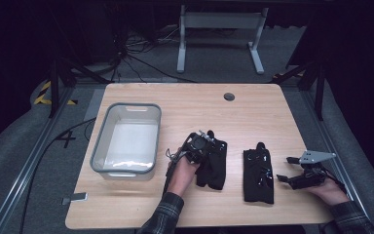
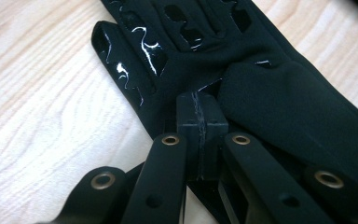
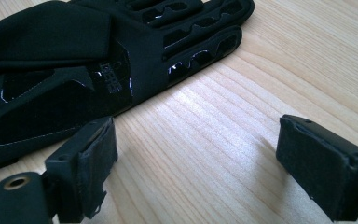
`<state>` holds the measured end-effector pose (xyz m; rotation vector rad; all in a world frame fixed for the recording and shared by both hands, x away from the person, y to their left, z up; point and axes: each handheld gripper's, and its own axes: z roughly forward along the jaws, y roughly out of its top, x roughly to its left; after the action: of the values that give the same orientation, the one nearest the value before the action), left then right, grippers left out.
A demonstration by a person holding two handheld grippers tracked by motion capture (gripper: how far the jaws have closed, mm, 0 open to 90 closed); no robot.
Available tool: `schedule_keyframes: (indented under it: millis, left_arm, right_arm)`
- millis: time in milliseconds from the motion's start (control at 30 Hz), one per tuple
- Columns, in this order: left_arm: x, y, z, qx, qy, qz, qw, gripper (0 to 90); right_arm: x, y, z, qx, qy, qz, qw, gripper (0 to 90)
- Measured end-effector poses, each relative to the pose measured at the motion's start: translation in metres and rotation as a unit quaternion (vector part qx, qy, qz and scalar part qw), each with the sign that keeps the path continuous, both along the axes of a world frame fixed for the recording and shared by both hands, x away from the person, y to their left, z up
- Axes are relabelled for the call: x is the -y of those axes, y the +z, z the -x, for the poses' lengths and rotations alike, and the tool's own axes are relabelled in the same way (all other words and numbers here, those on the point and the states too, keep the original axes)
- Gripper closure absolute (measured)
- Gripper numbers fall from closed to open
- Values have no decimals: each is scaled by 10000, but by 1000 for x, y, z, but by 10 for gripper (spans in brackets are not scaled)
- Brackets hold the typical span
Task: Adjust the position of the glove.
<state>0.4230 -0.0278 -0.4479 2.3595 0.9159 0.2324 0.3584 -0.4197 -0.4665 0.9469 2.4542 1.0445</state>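
The left tool point(image 2: 200, 135) is clamped on the near edge of one black glove point(image 1: 213, 163) — fingers pointing away up the bench point(image 1: 253, 112). The grey bin point(image 1: 126, 139) sits just to its left. The right tool point(image 3: 214, 163) stands open beside the other glove point(image 3: 74, 70); its printed label is unreadable.

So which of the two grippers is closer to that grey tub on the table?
The left. The left gripper is clamped on a black glove just right of the tub; the right gripper rests open far beyond, past a second glove.
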Motion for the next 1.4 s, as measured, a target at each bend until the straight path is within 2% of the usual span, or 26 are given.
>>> schedule_keyframes:
  millis: [167, 300, 333, 433, 467, 500, 567, 600, 700, 800, 900, 1067, 1400]
  left_arm:
    - [3, 0, 14, -14, -189, -1, 9998, 898]
    - [7, -2, 28, -37, -286, 116, 9995, 898]
    - [7, -2, 31, -69, -284, 148, 9995, 898]
    - [8, -3, 38, -2, -212, 222, 9995, 898]
    - [8, -4, 40, 2, -215, 233, 9995, 898]
    - [8, -4, 41, 7, -209, 225, 9995, 899]
    - [9, -4, 41, 15, -212, 203, 9996, 898]
    - [9, -4, 41, 11, -207, 210, 9996, 898]
    - [8, -4, 40, -15, -208, 253, 9995, 898]
    - [8, -4, 40, -24, -206, 268, 9994, 898]
    - [8, -4, 41, 5, -201, 242, 9995, 898]
    - [8, -4, 41, 9, -176, 250, 9995, 898]
    - [9, -4, 42, 9, -165, 195, 9997, 898]
  right_arm:
    - [0, 0, 0, 0, 2, 6, 10000, 127]
    - [0, 0, 0, -1, 1, 7, 10000, 127]
    - [0, 0, 0, 4, 1, 5, 10000, 127]
    - [0, 1, 0, -4, 15, 20, 10000, 152]
    - [-1, 2, 0, -29, 49, 38, 10000, 189]
    - [-1, 4, 0, -64, 101, 72, 9999, 290]
    - [-2, 9, 0, -106, 171, 62, 9998, 395]
    - [-3, 11, 1, -86, 179, -23, 9998, 480]
    - [-10, 19, 2, 13, 331, -232, 9992, 656]
    - [-23, 23, 0, -17, 541, -326, 9980, 798]
    - [-40, 20, -5, -122, 741, -248, 9969, 892]
    - [-52, 13, -11, -170, 793, 83, 9967, 900]
    - [-68, 11, -15, -188, 949, 67, 9953, 900]
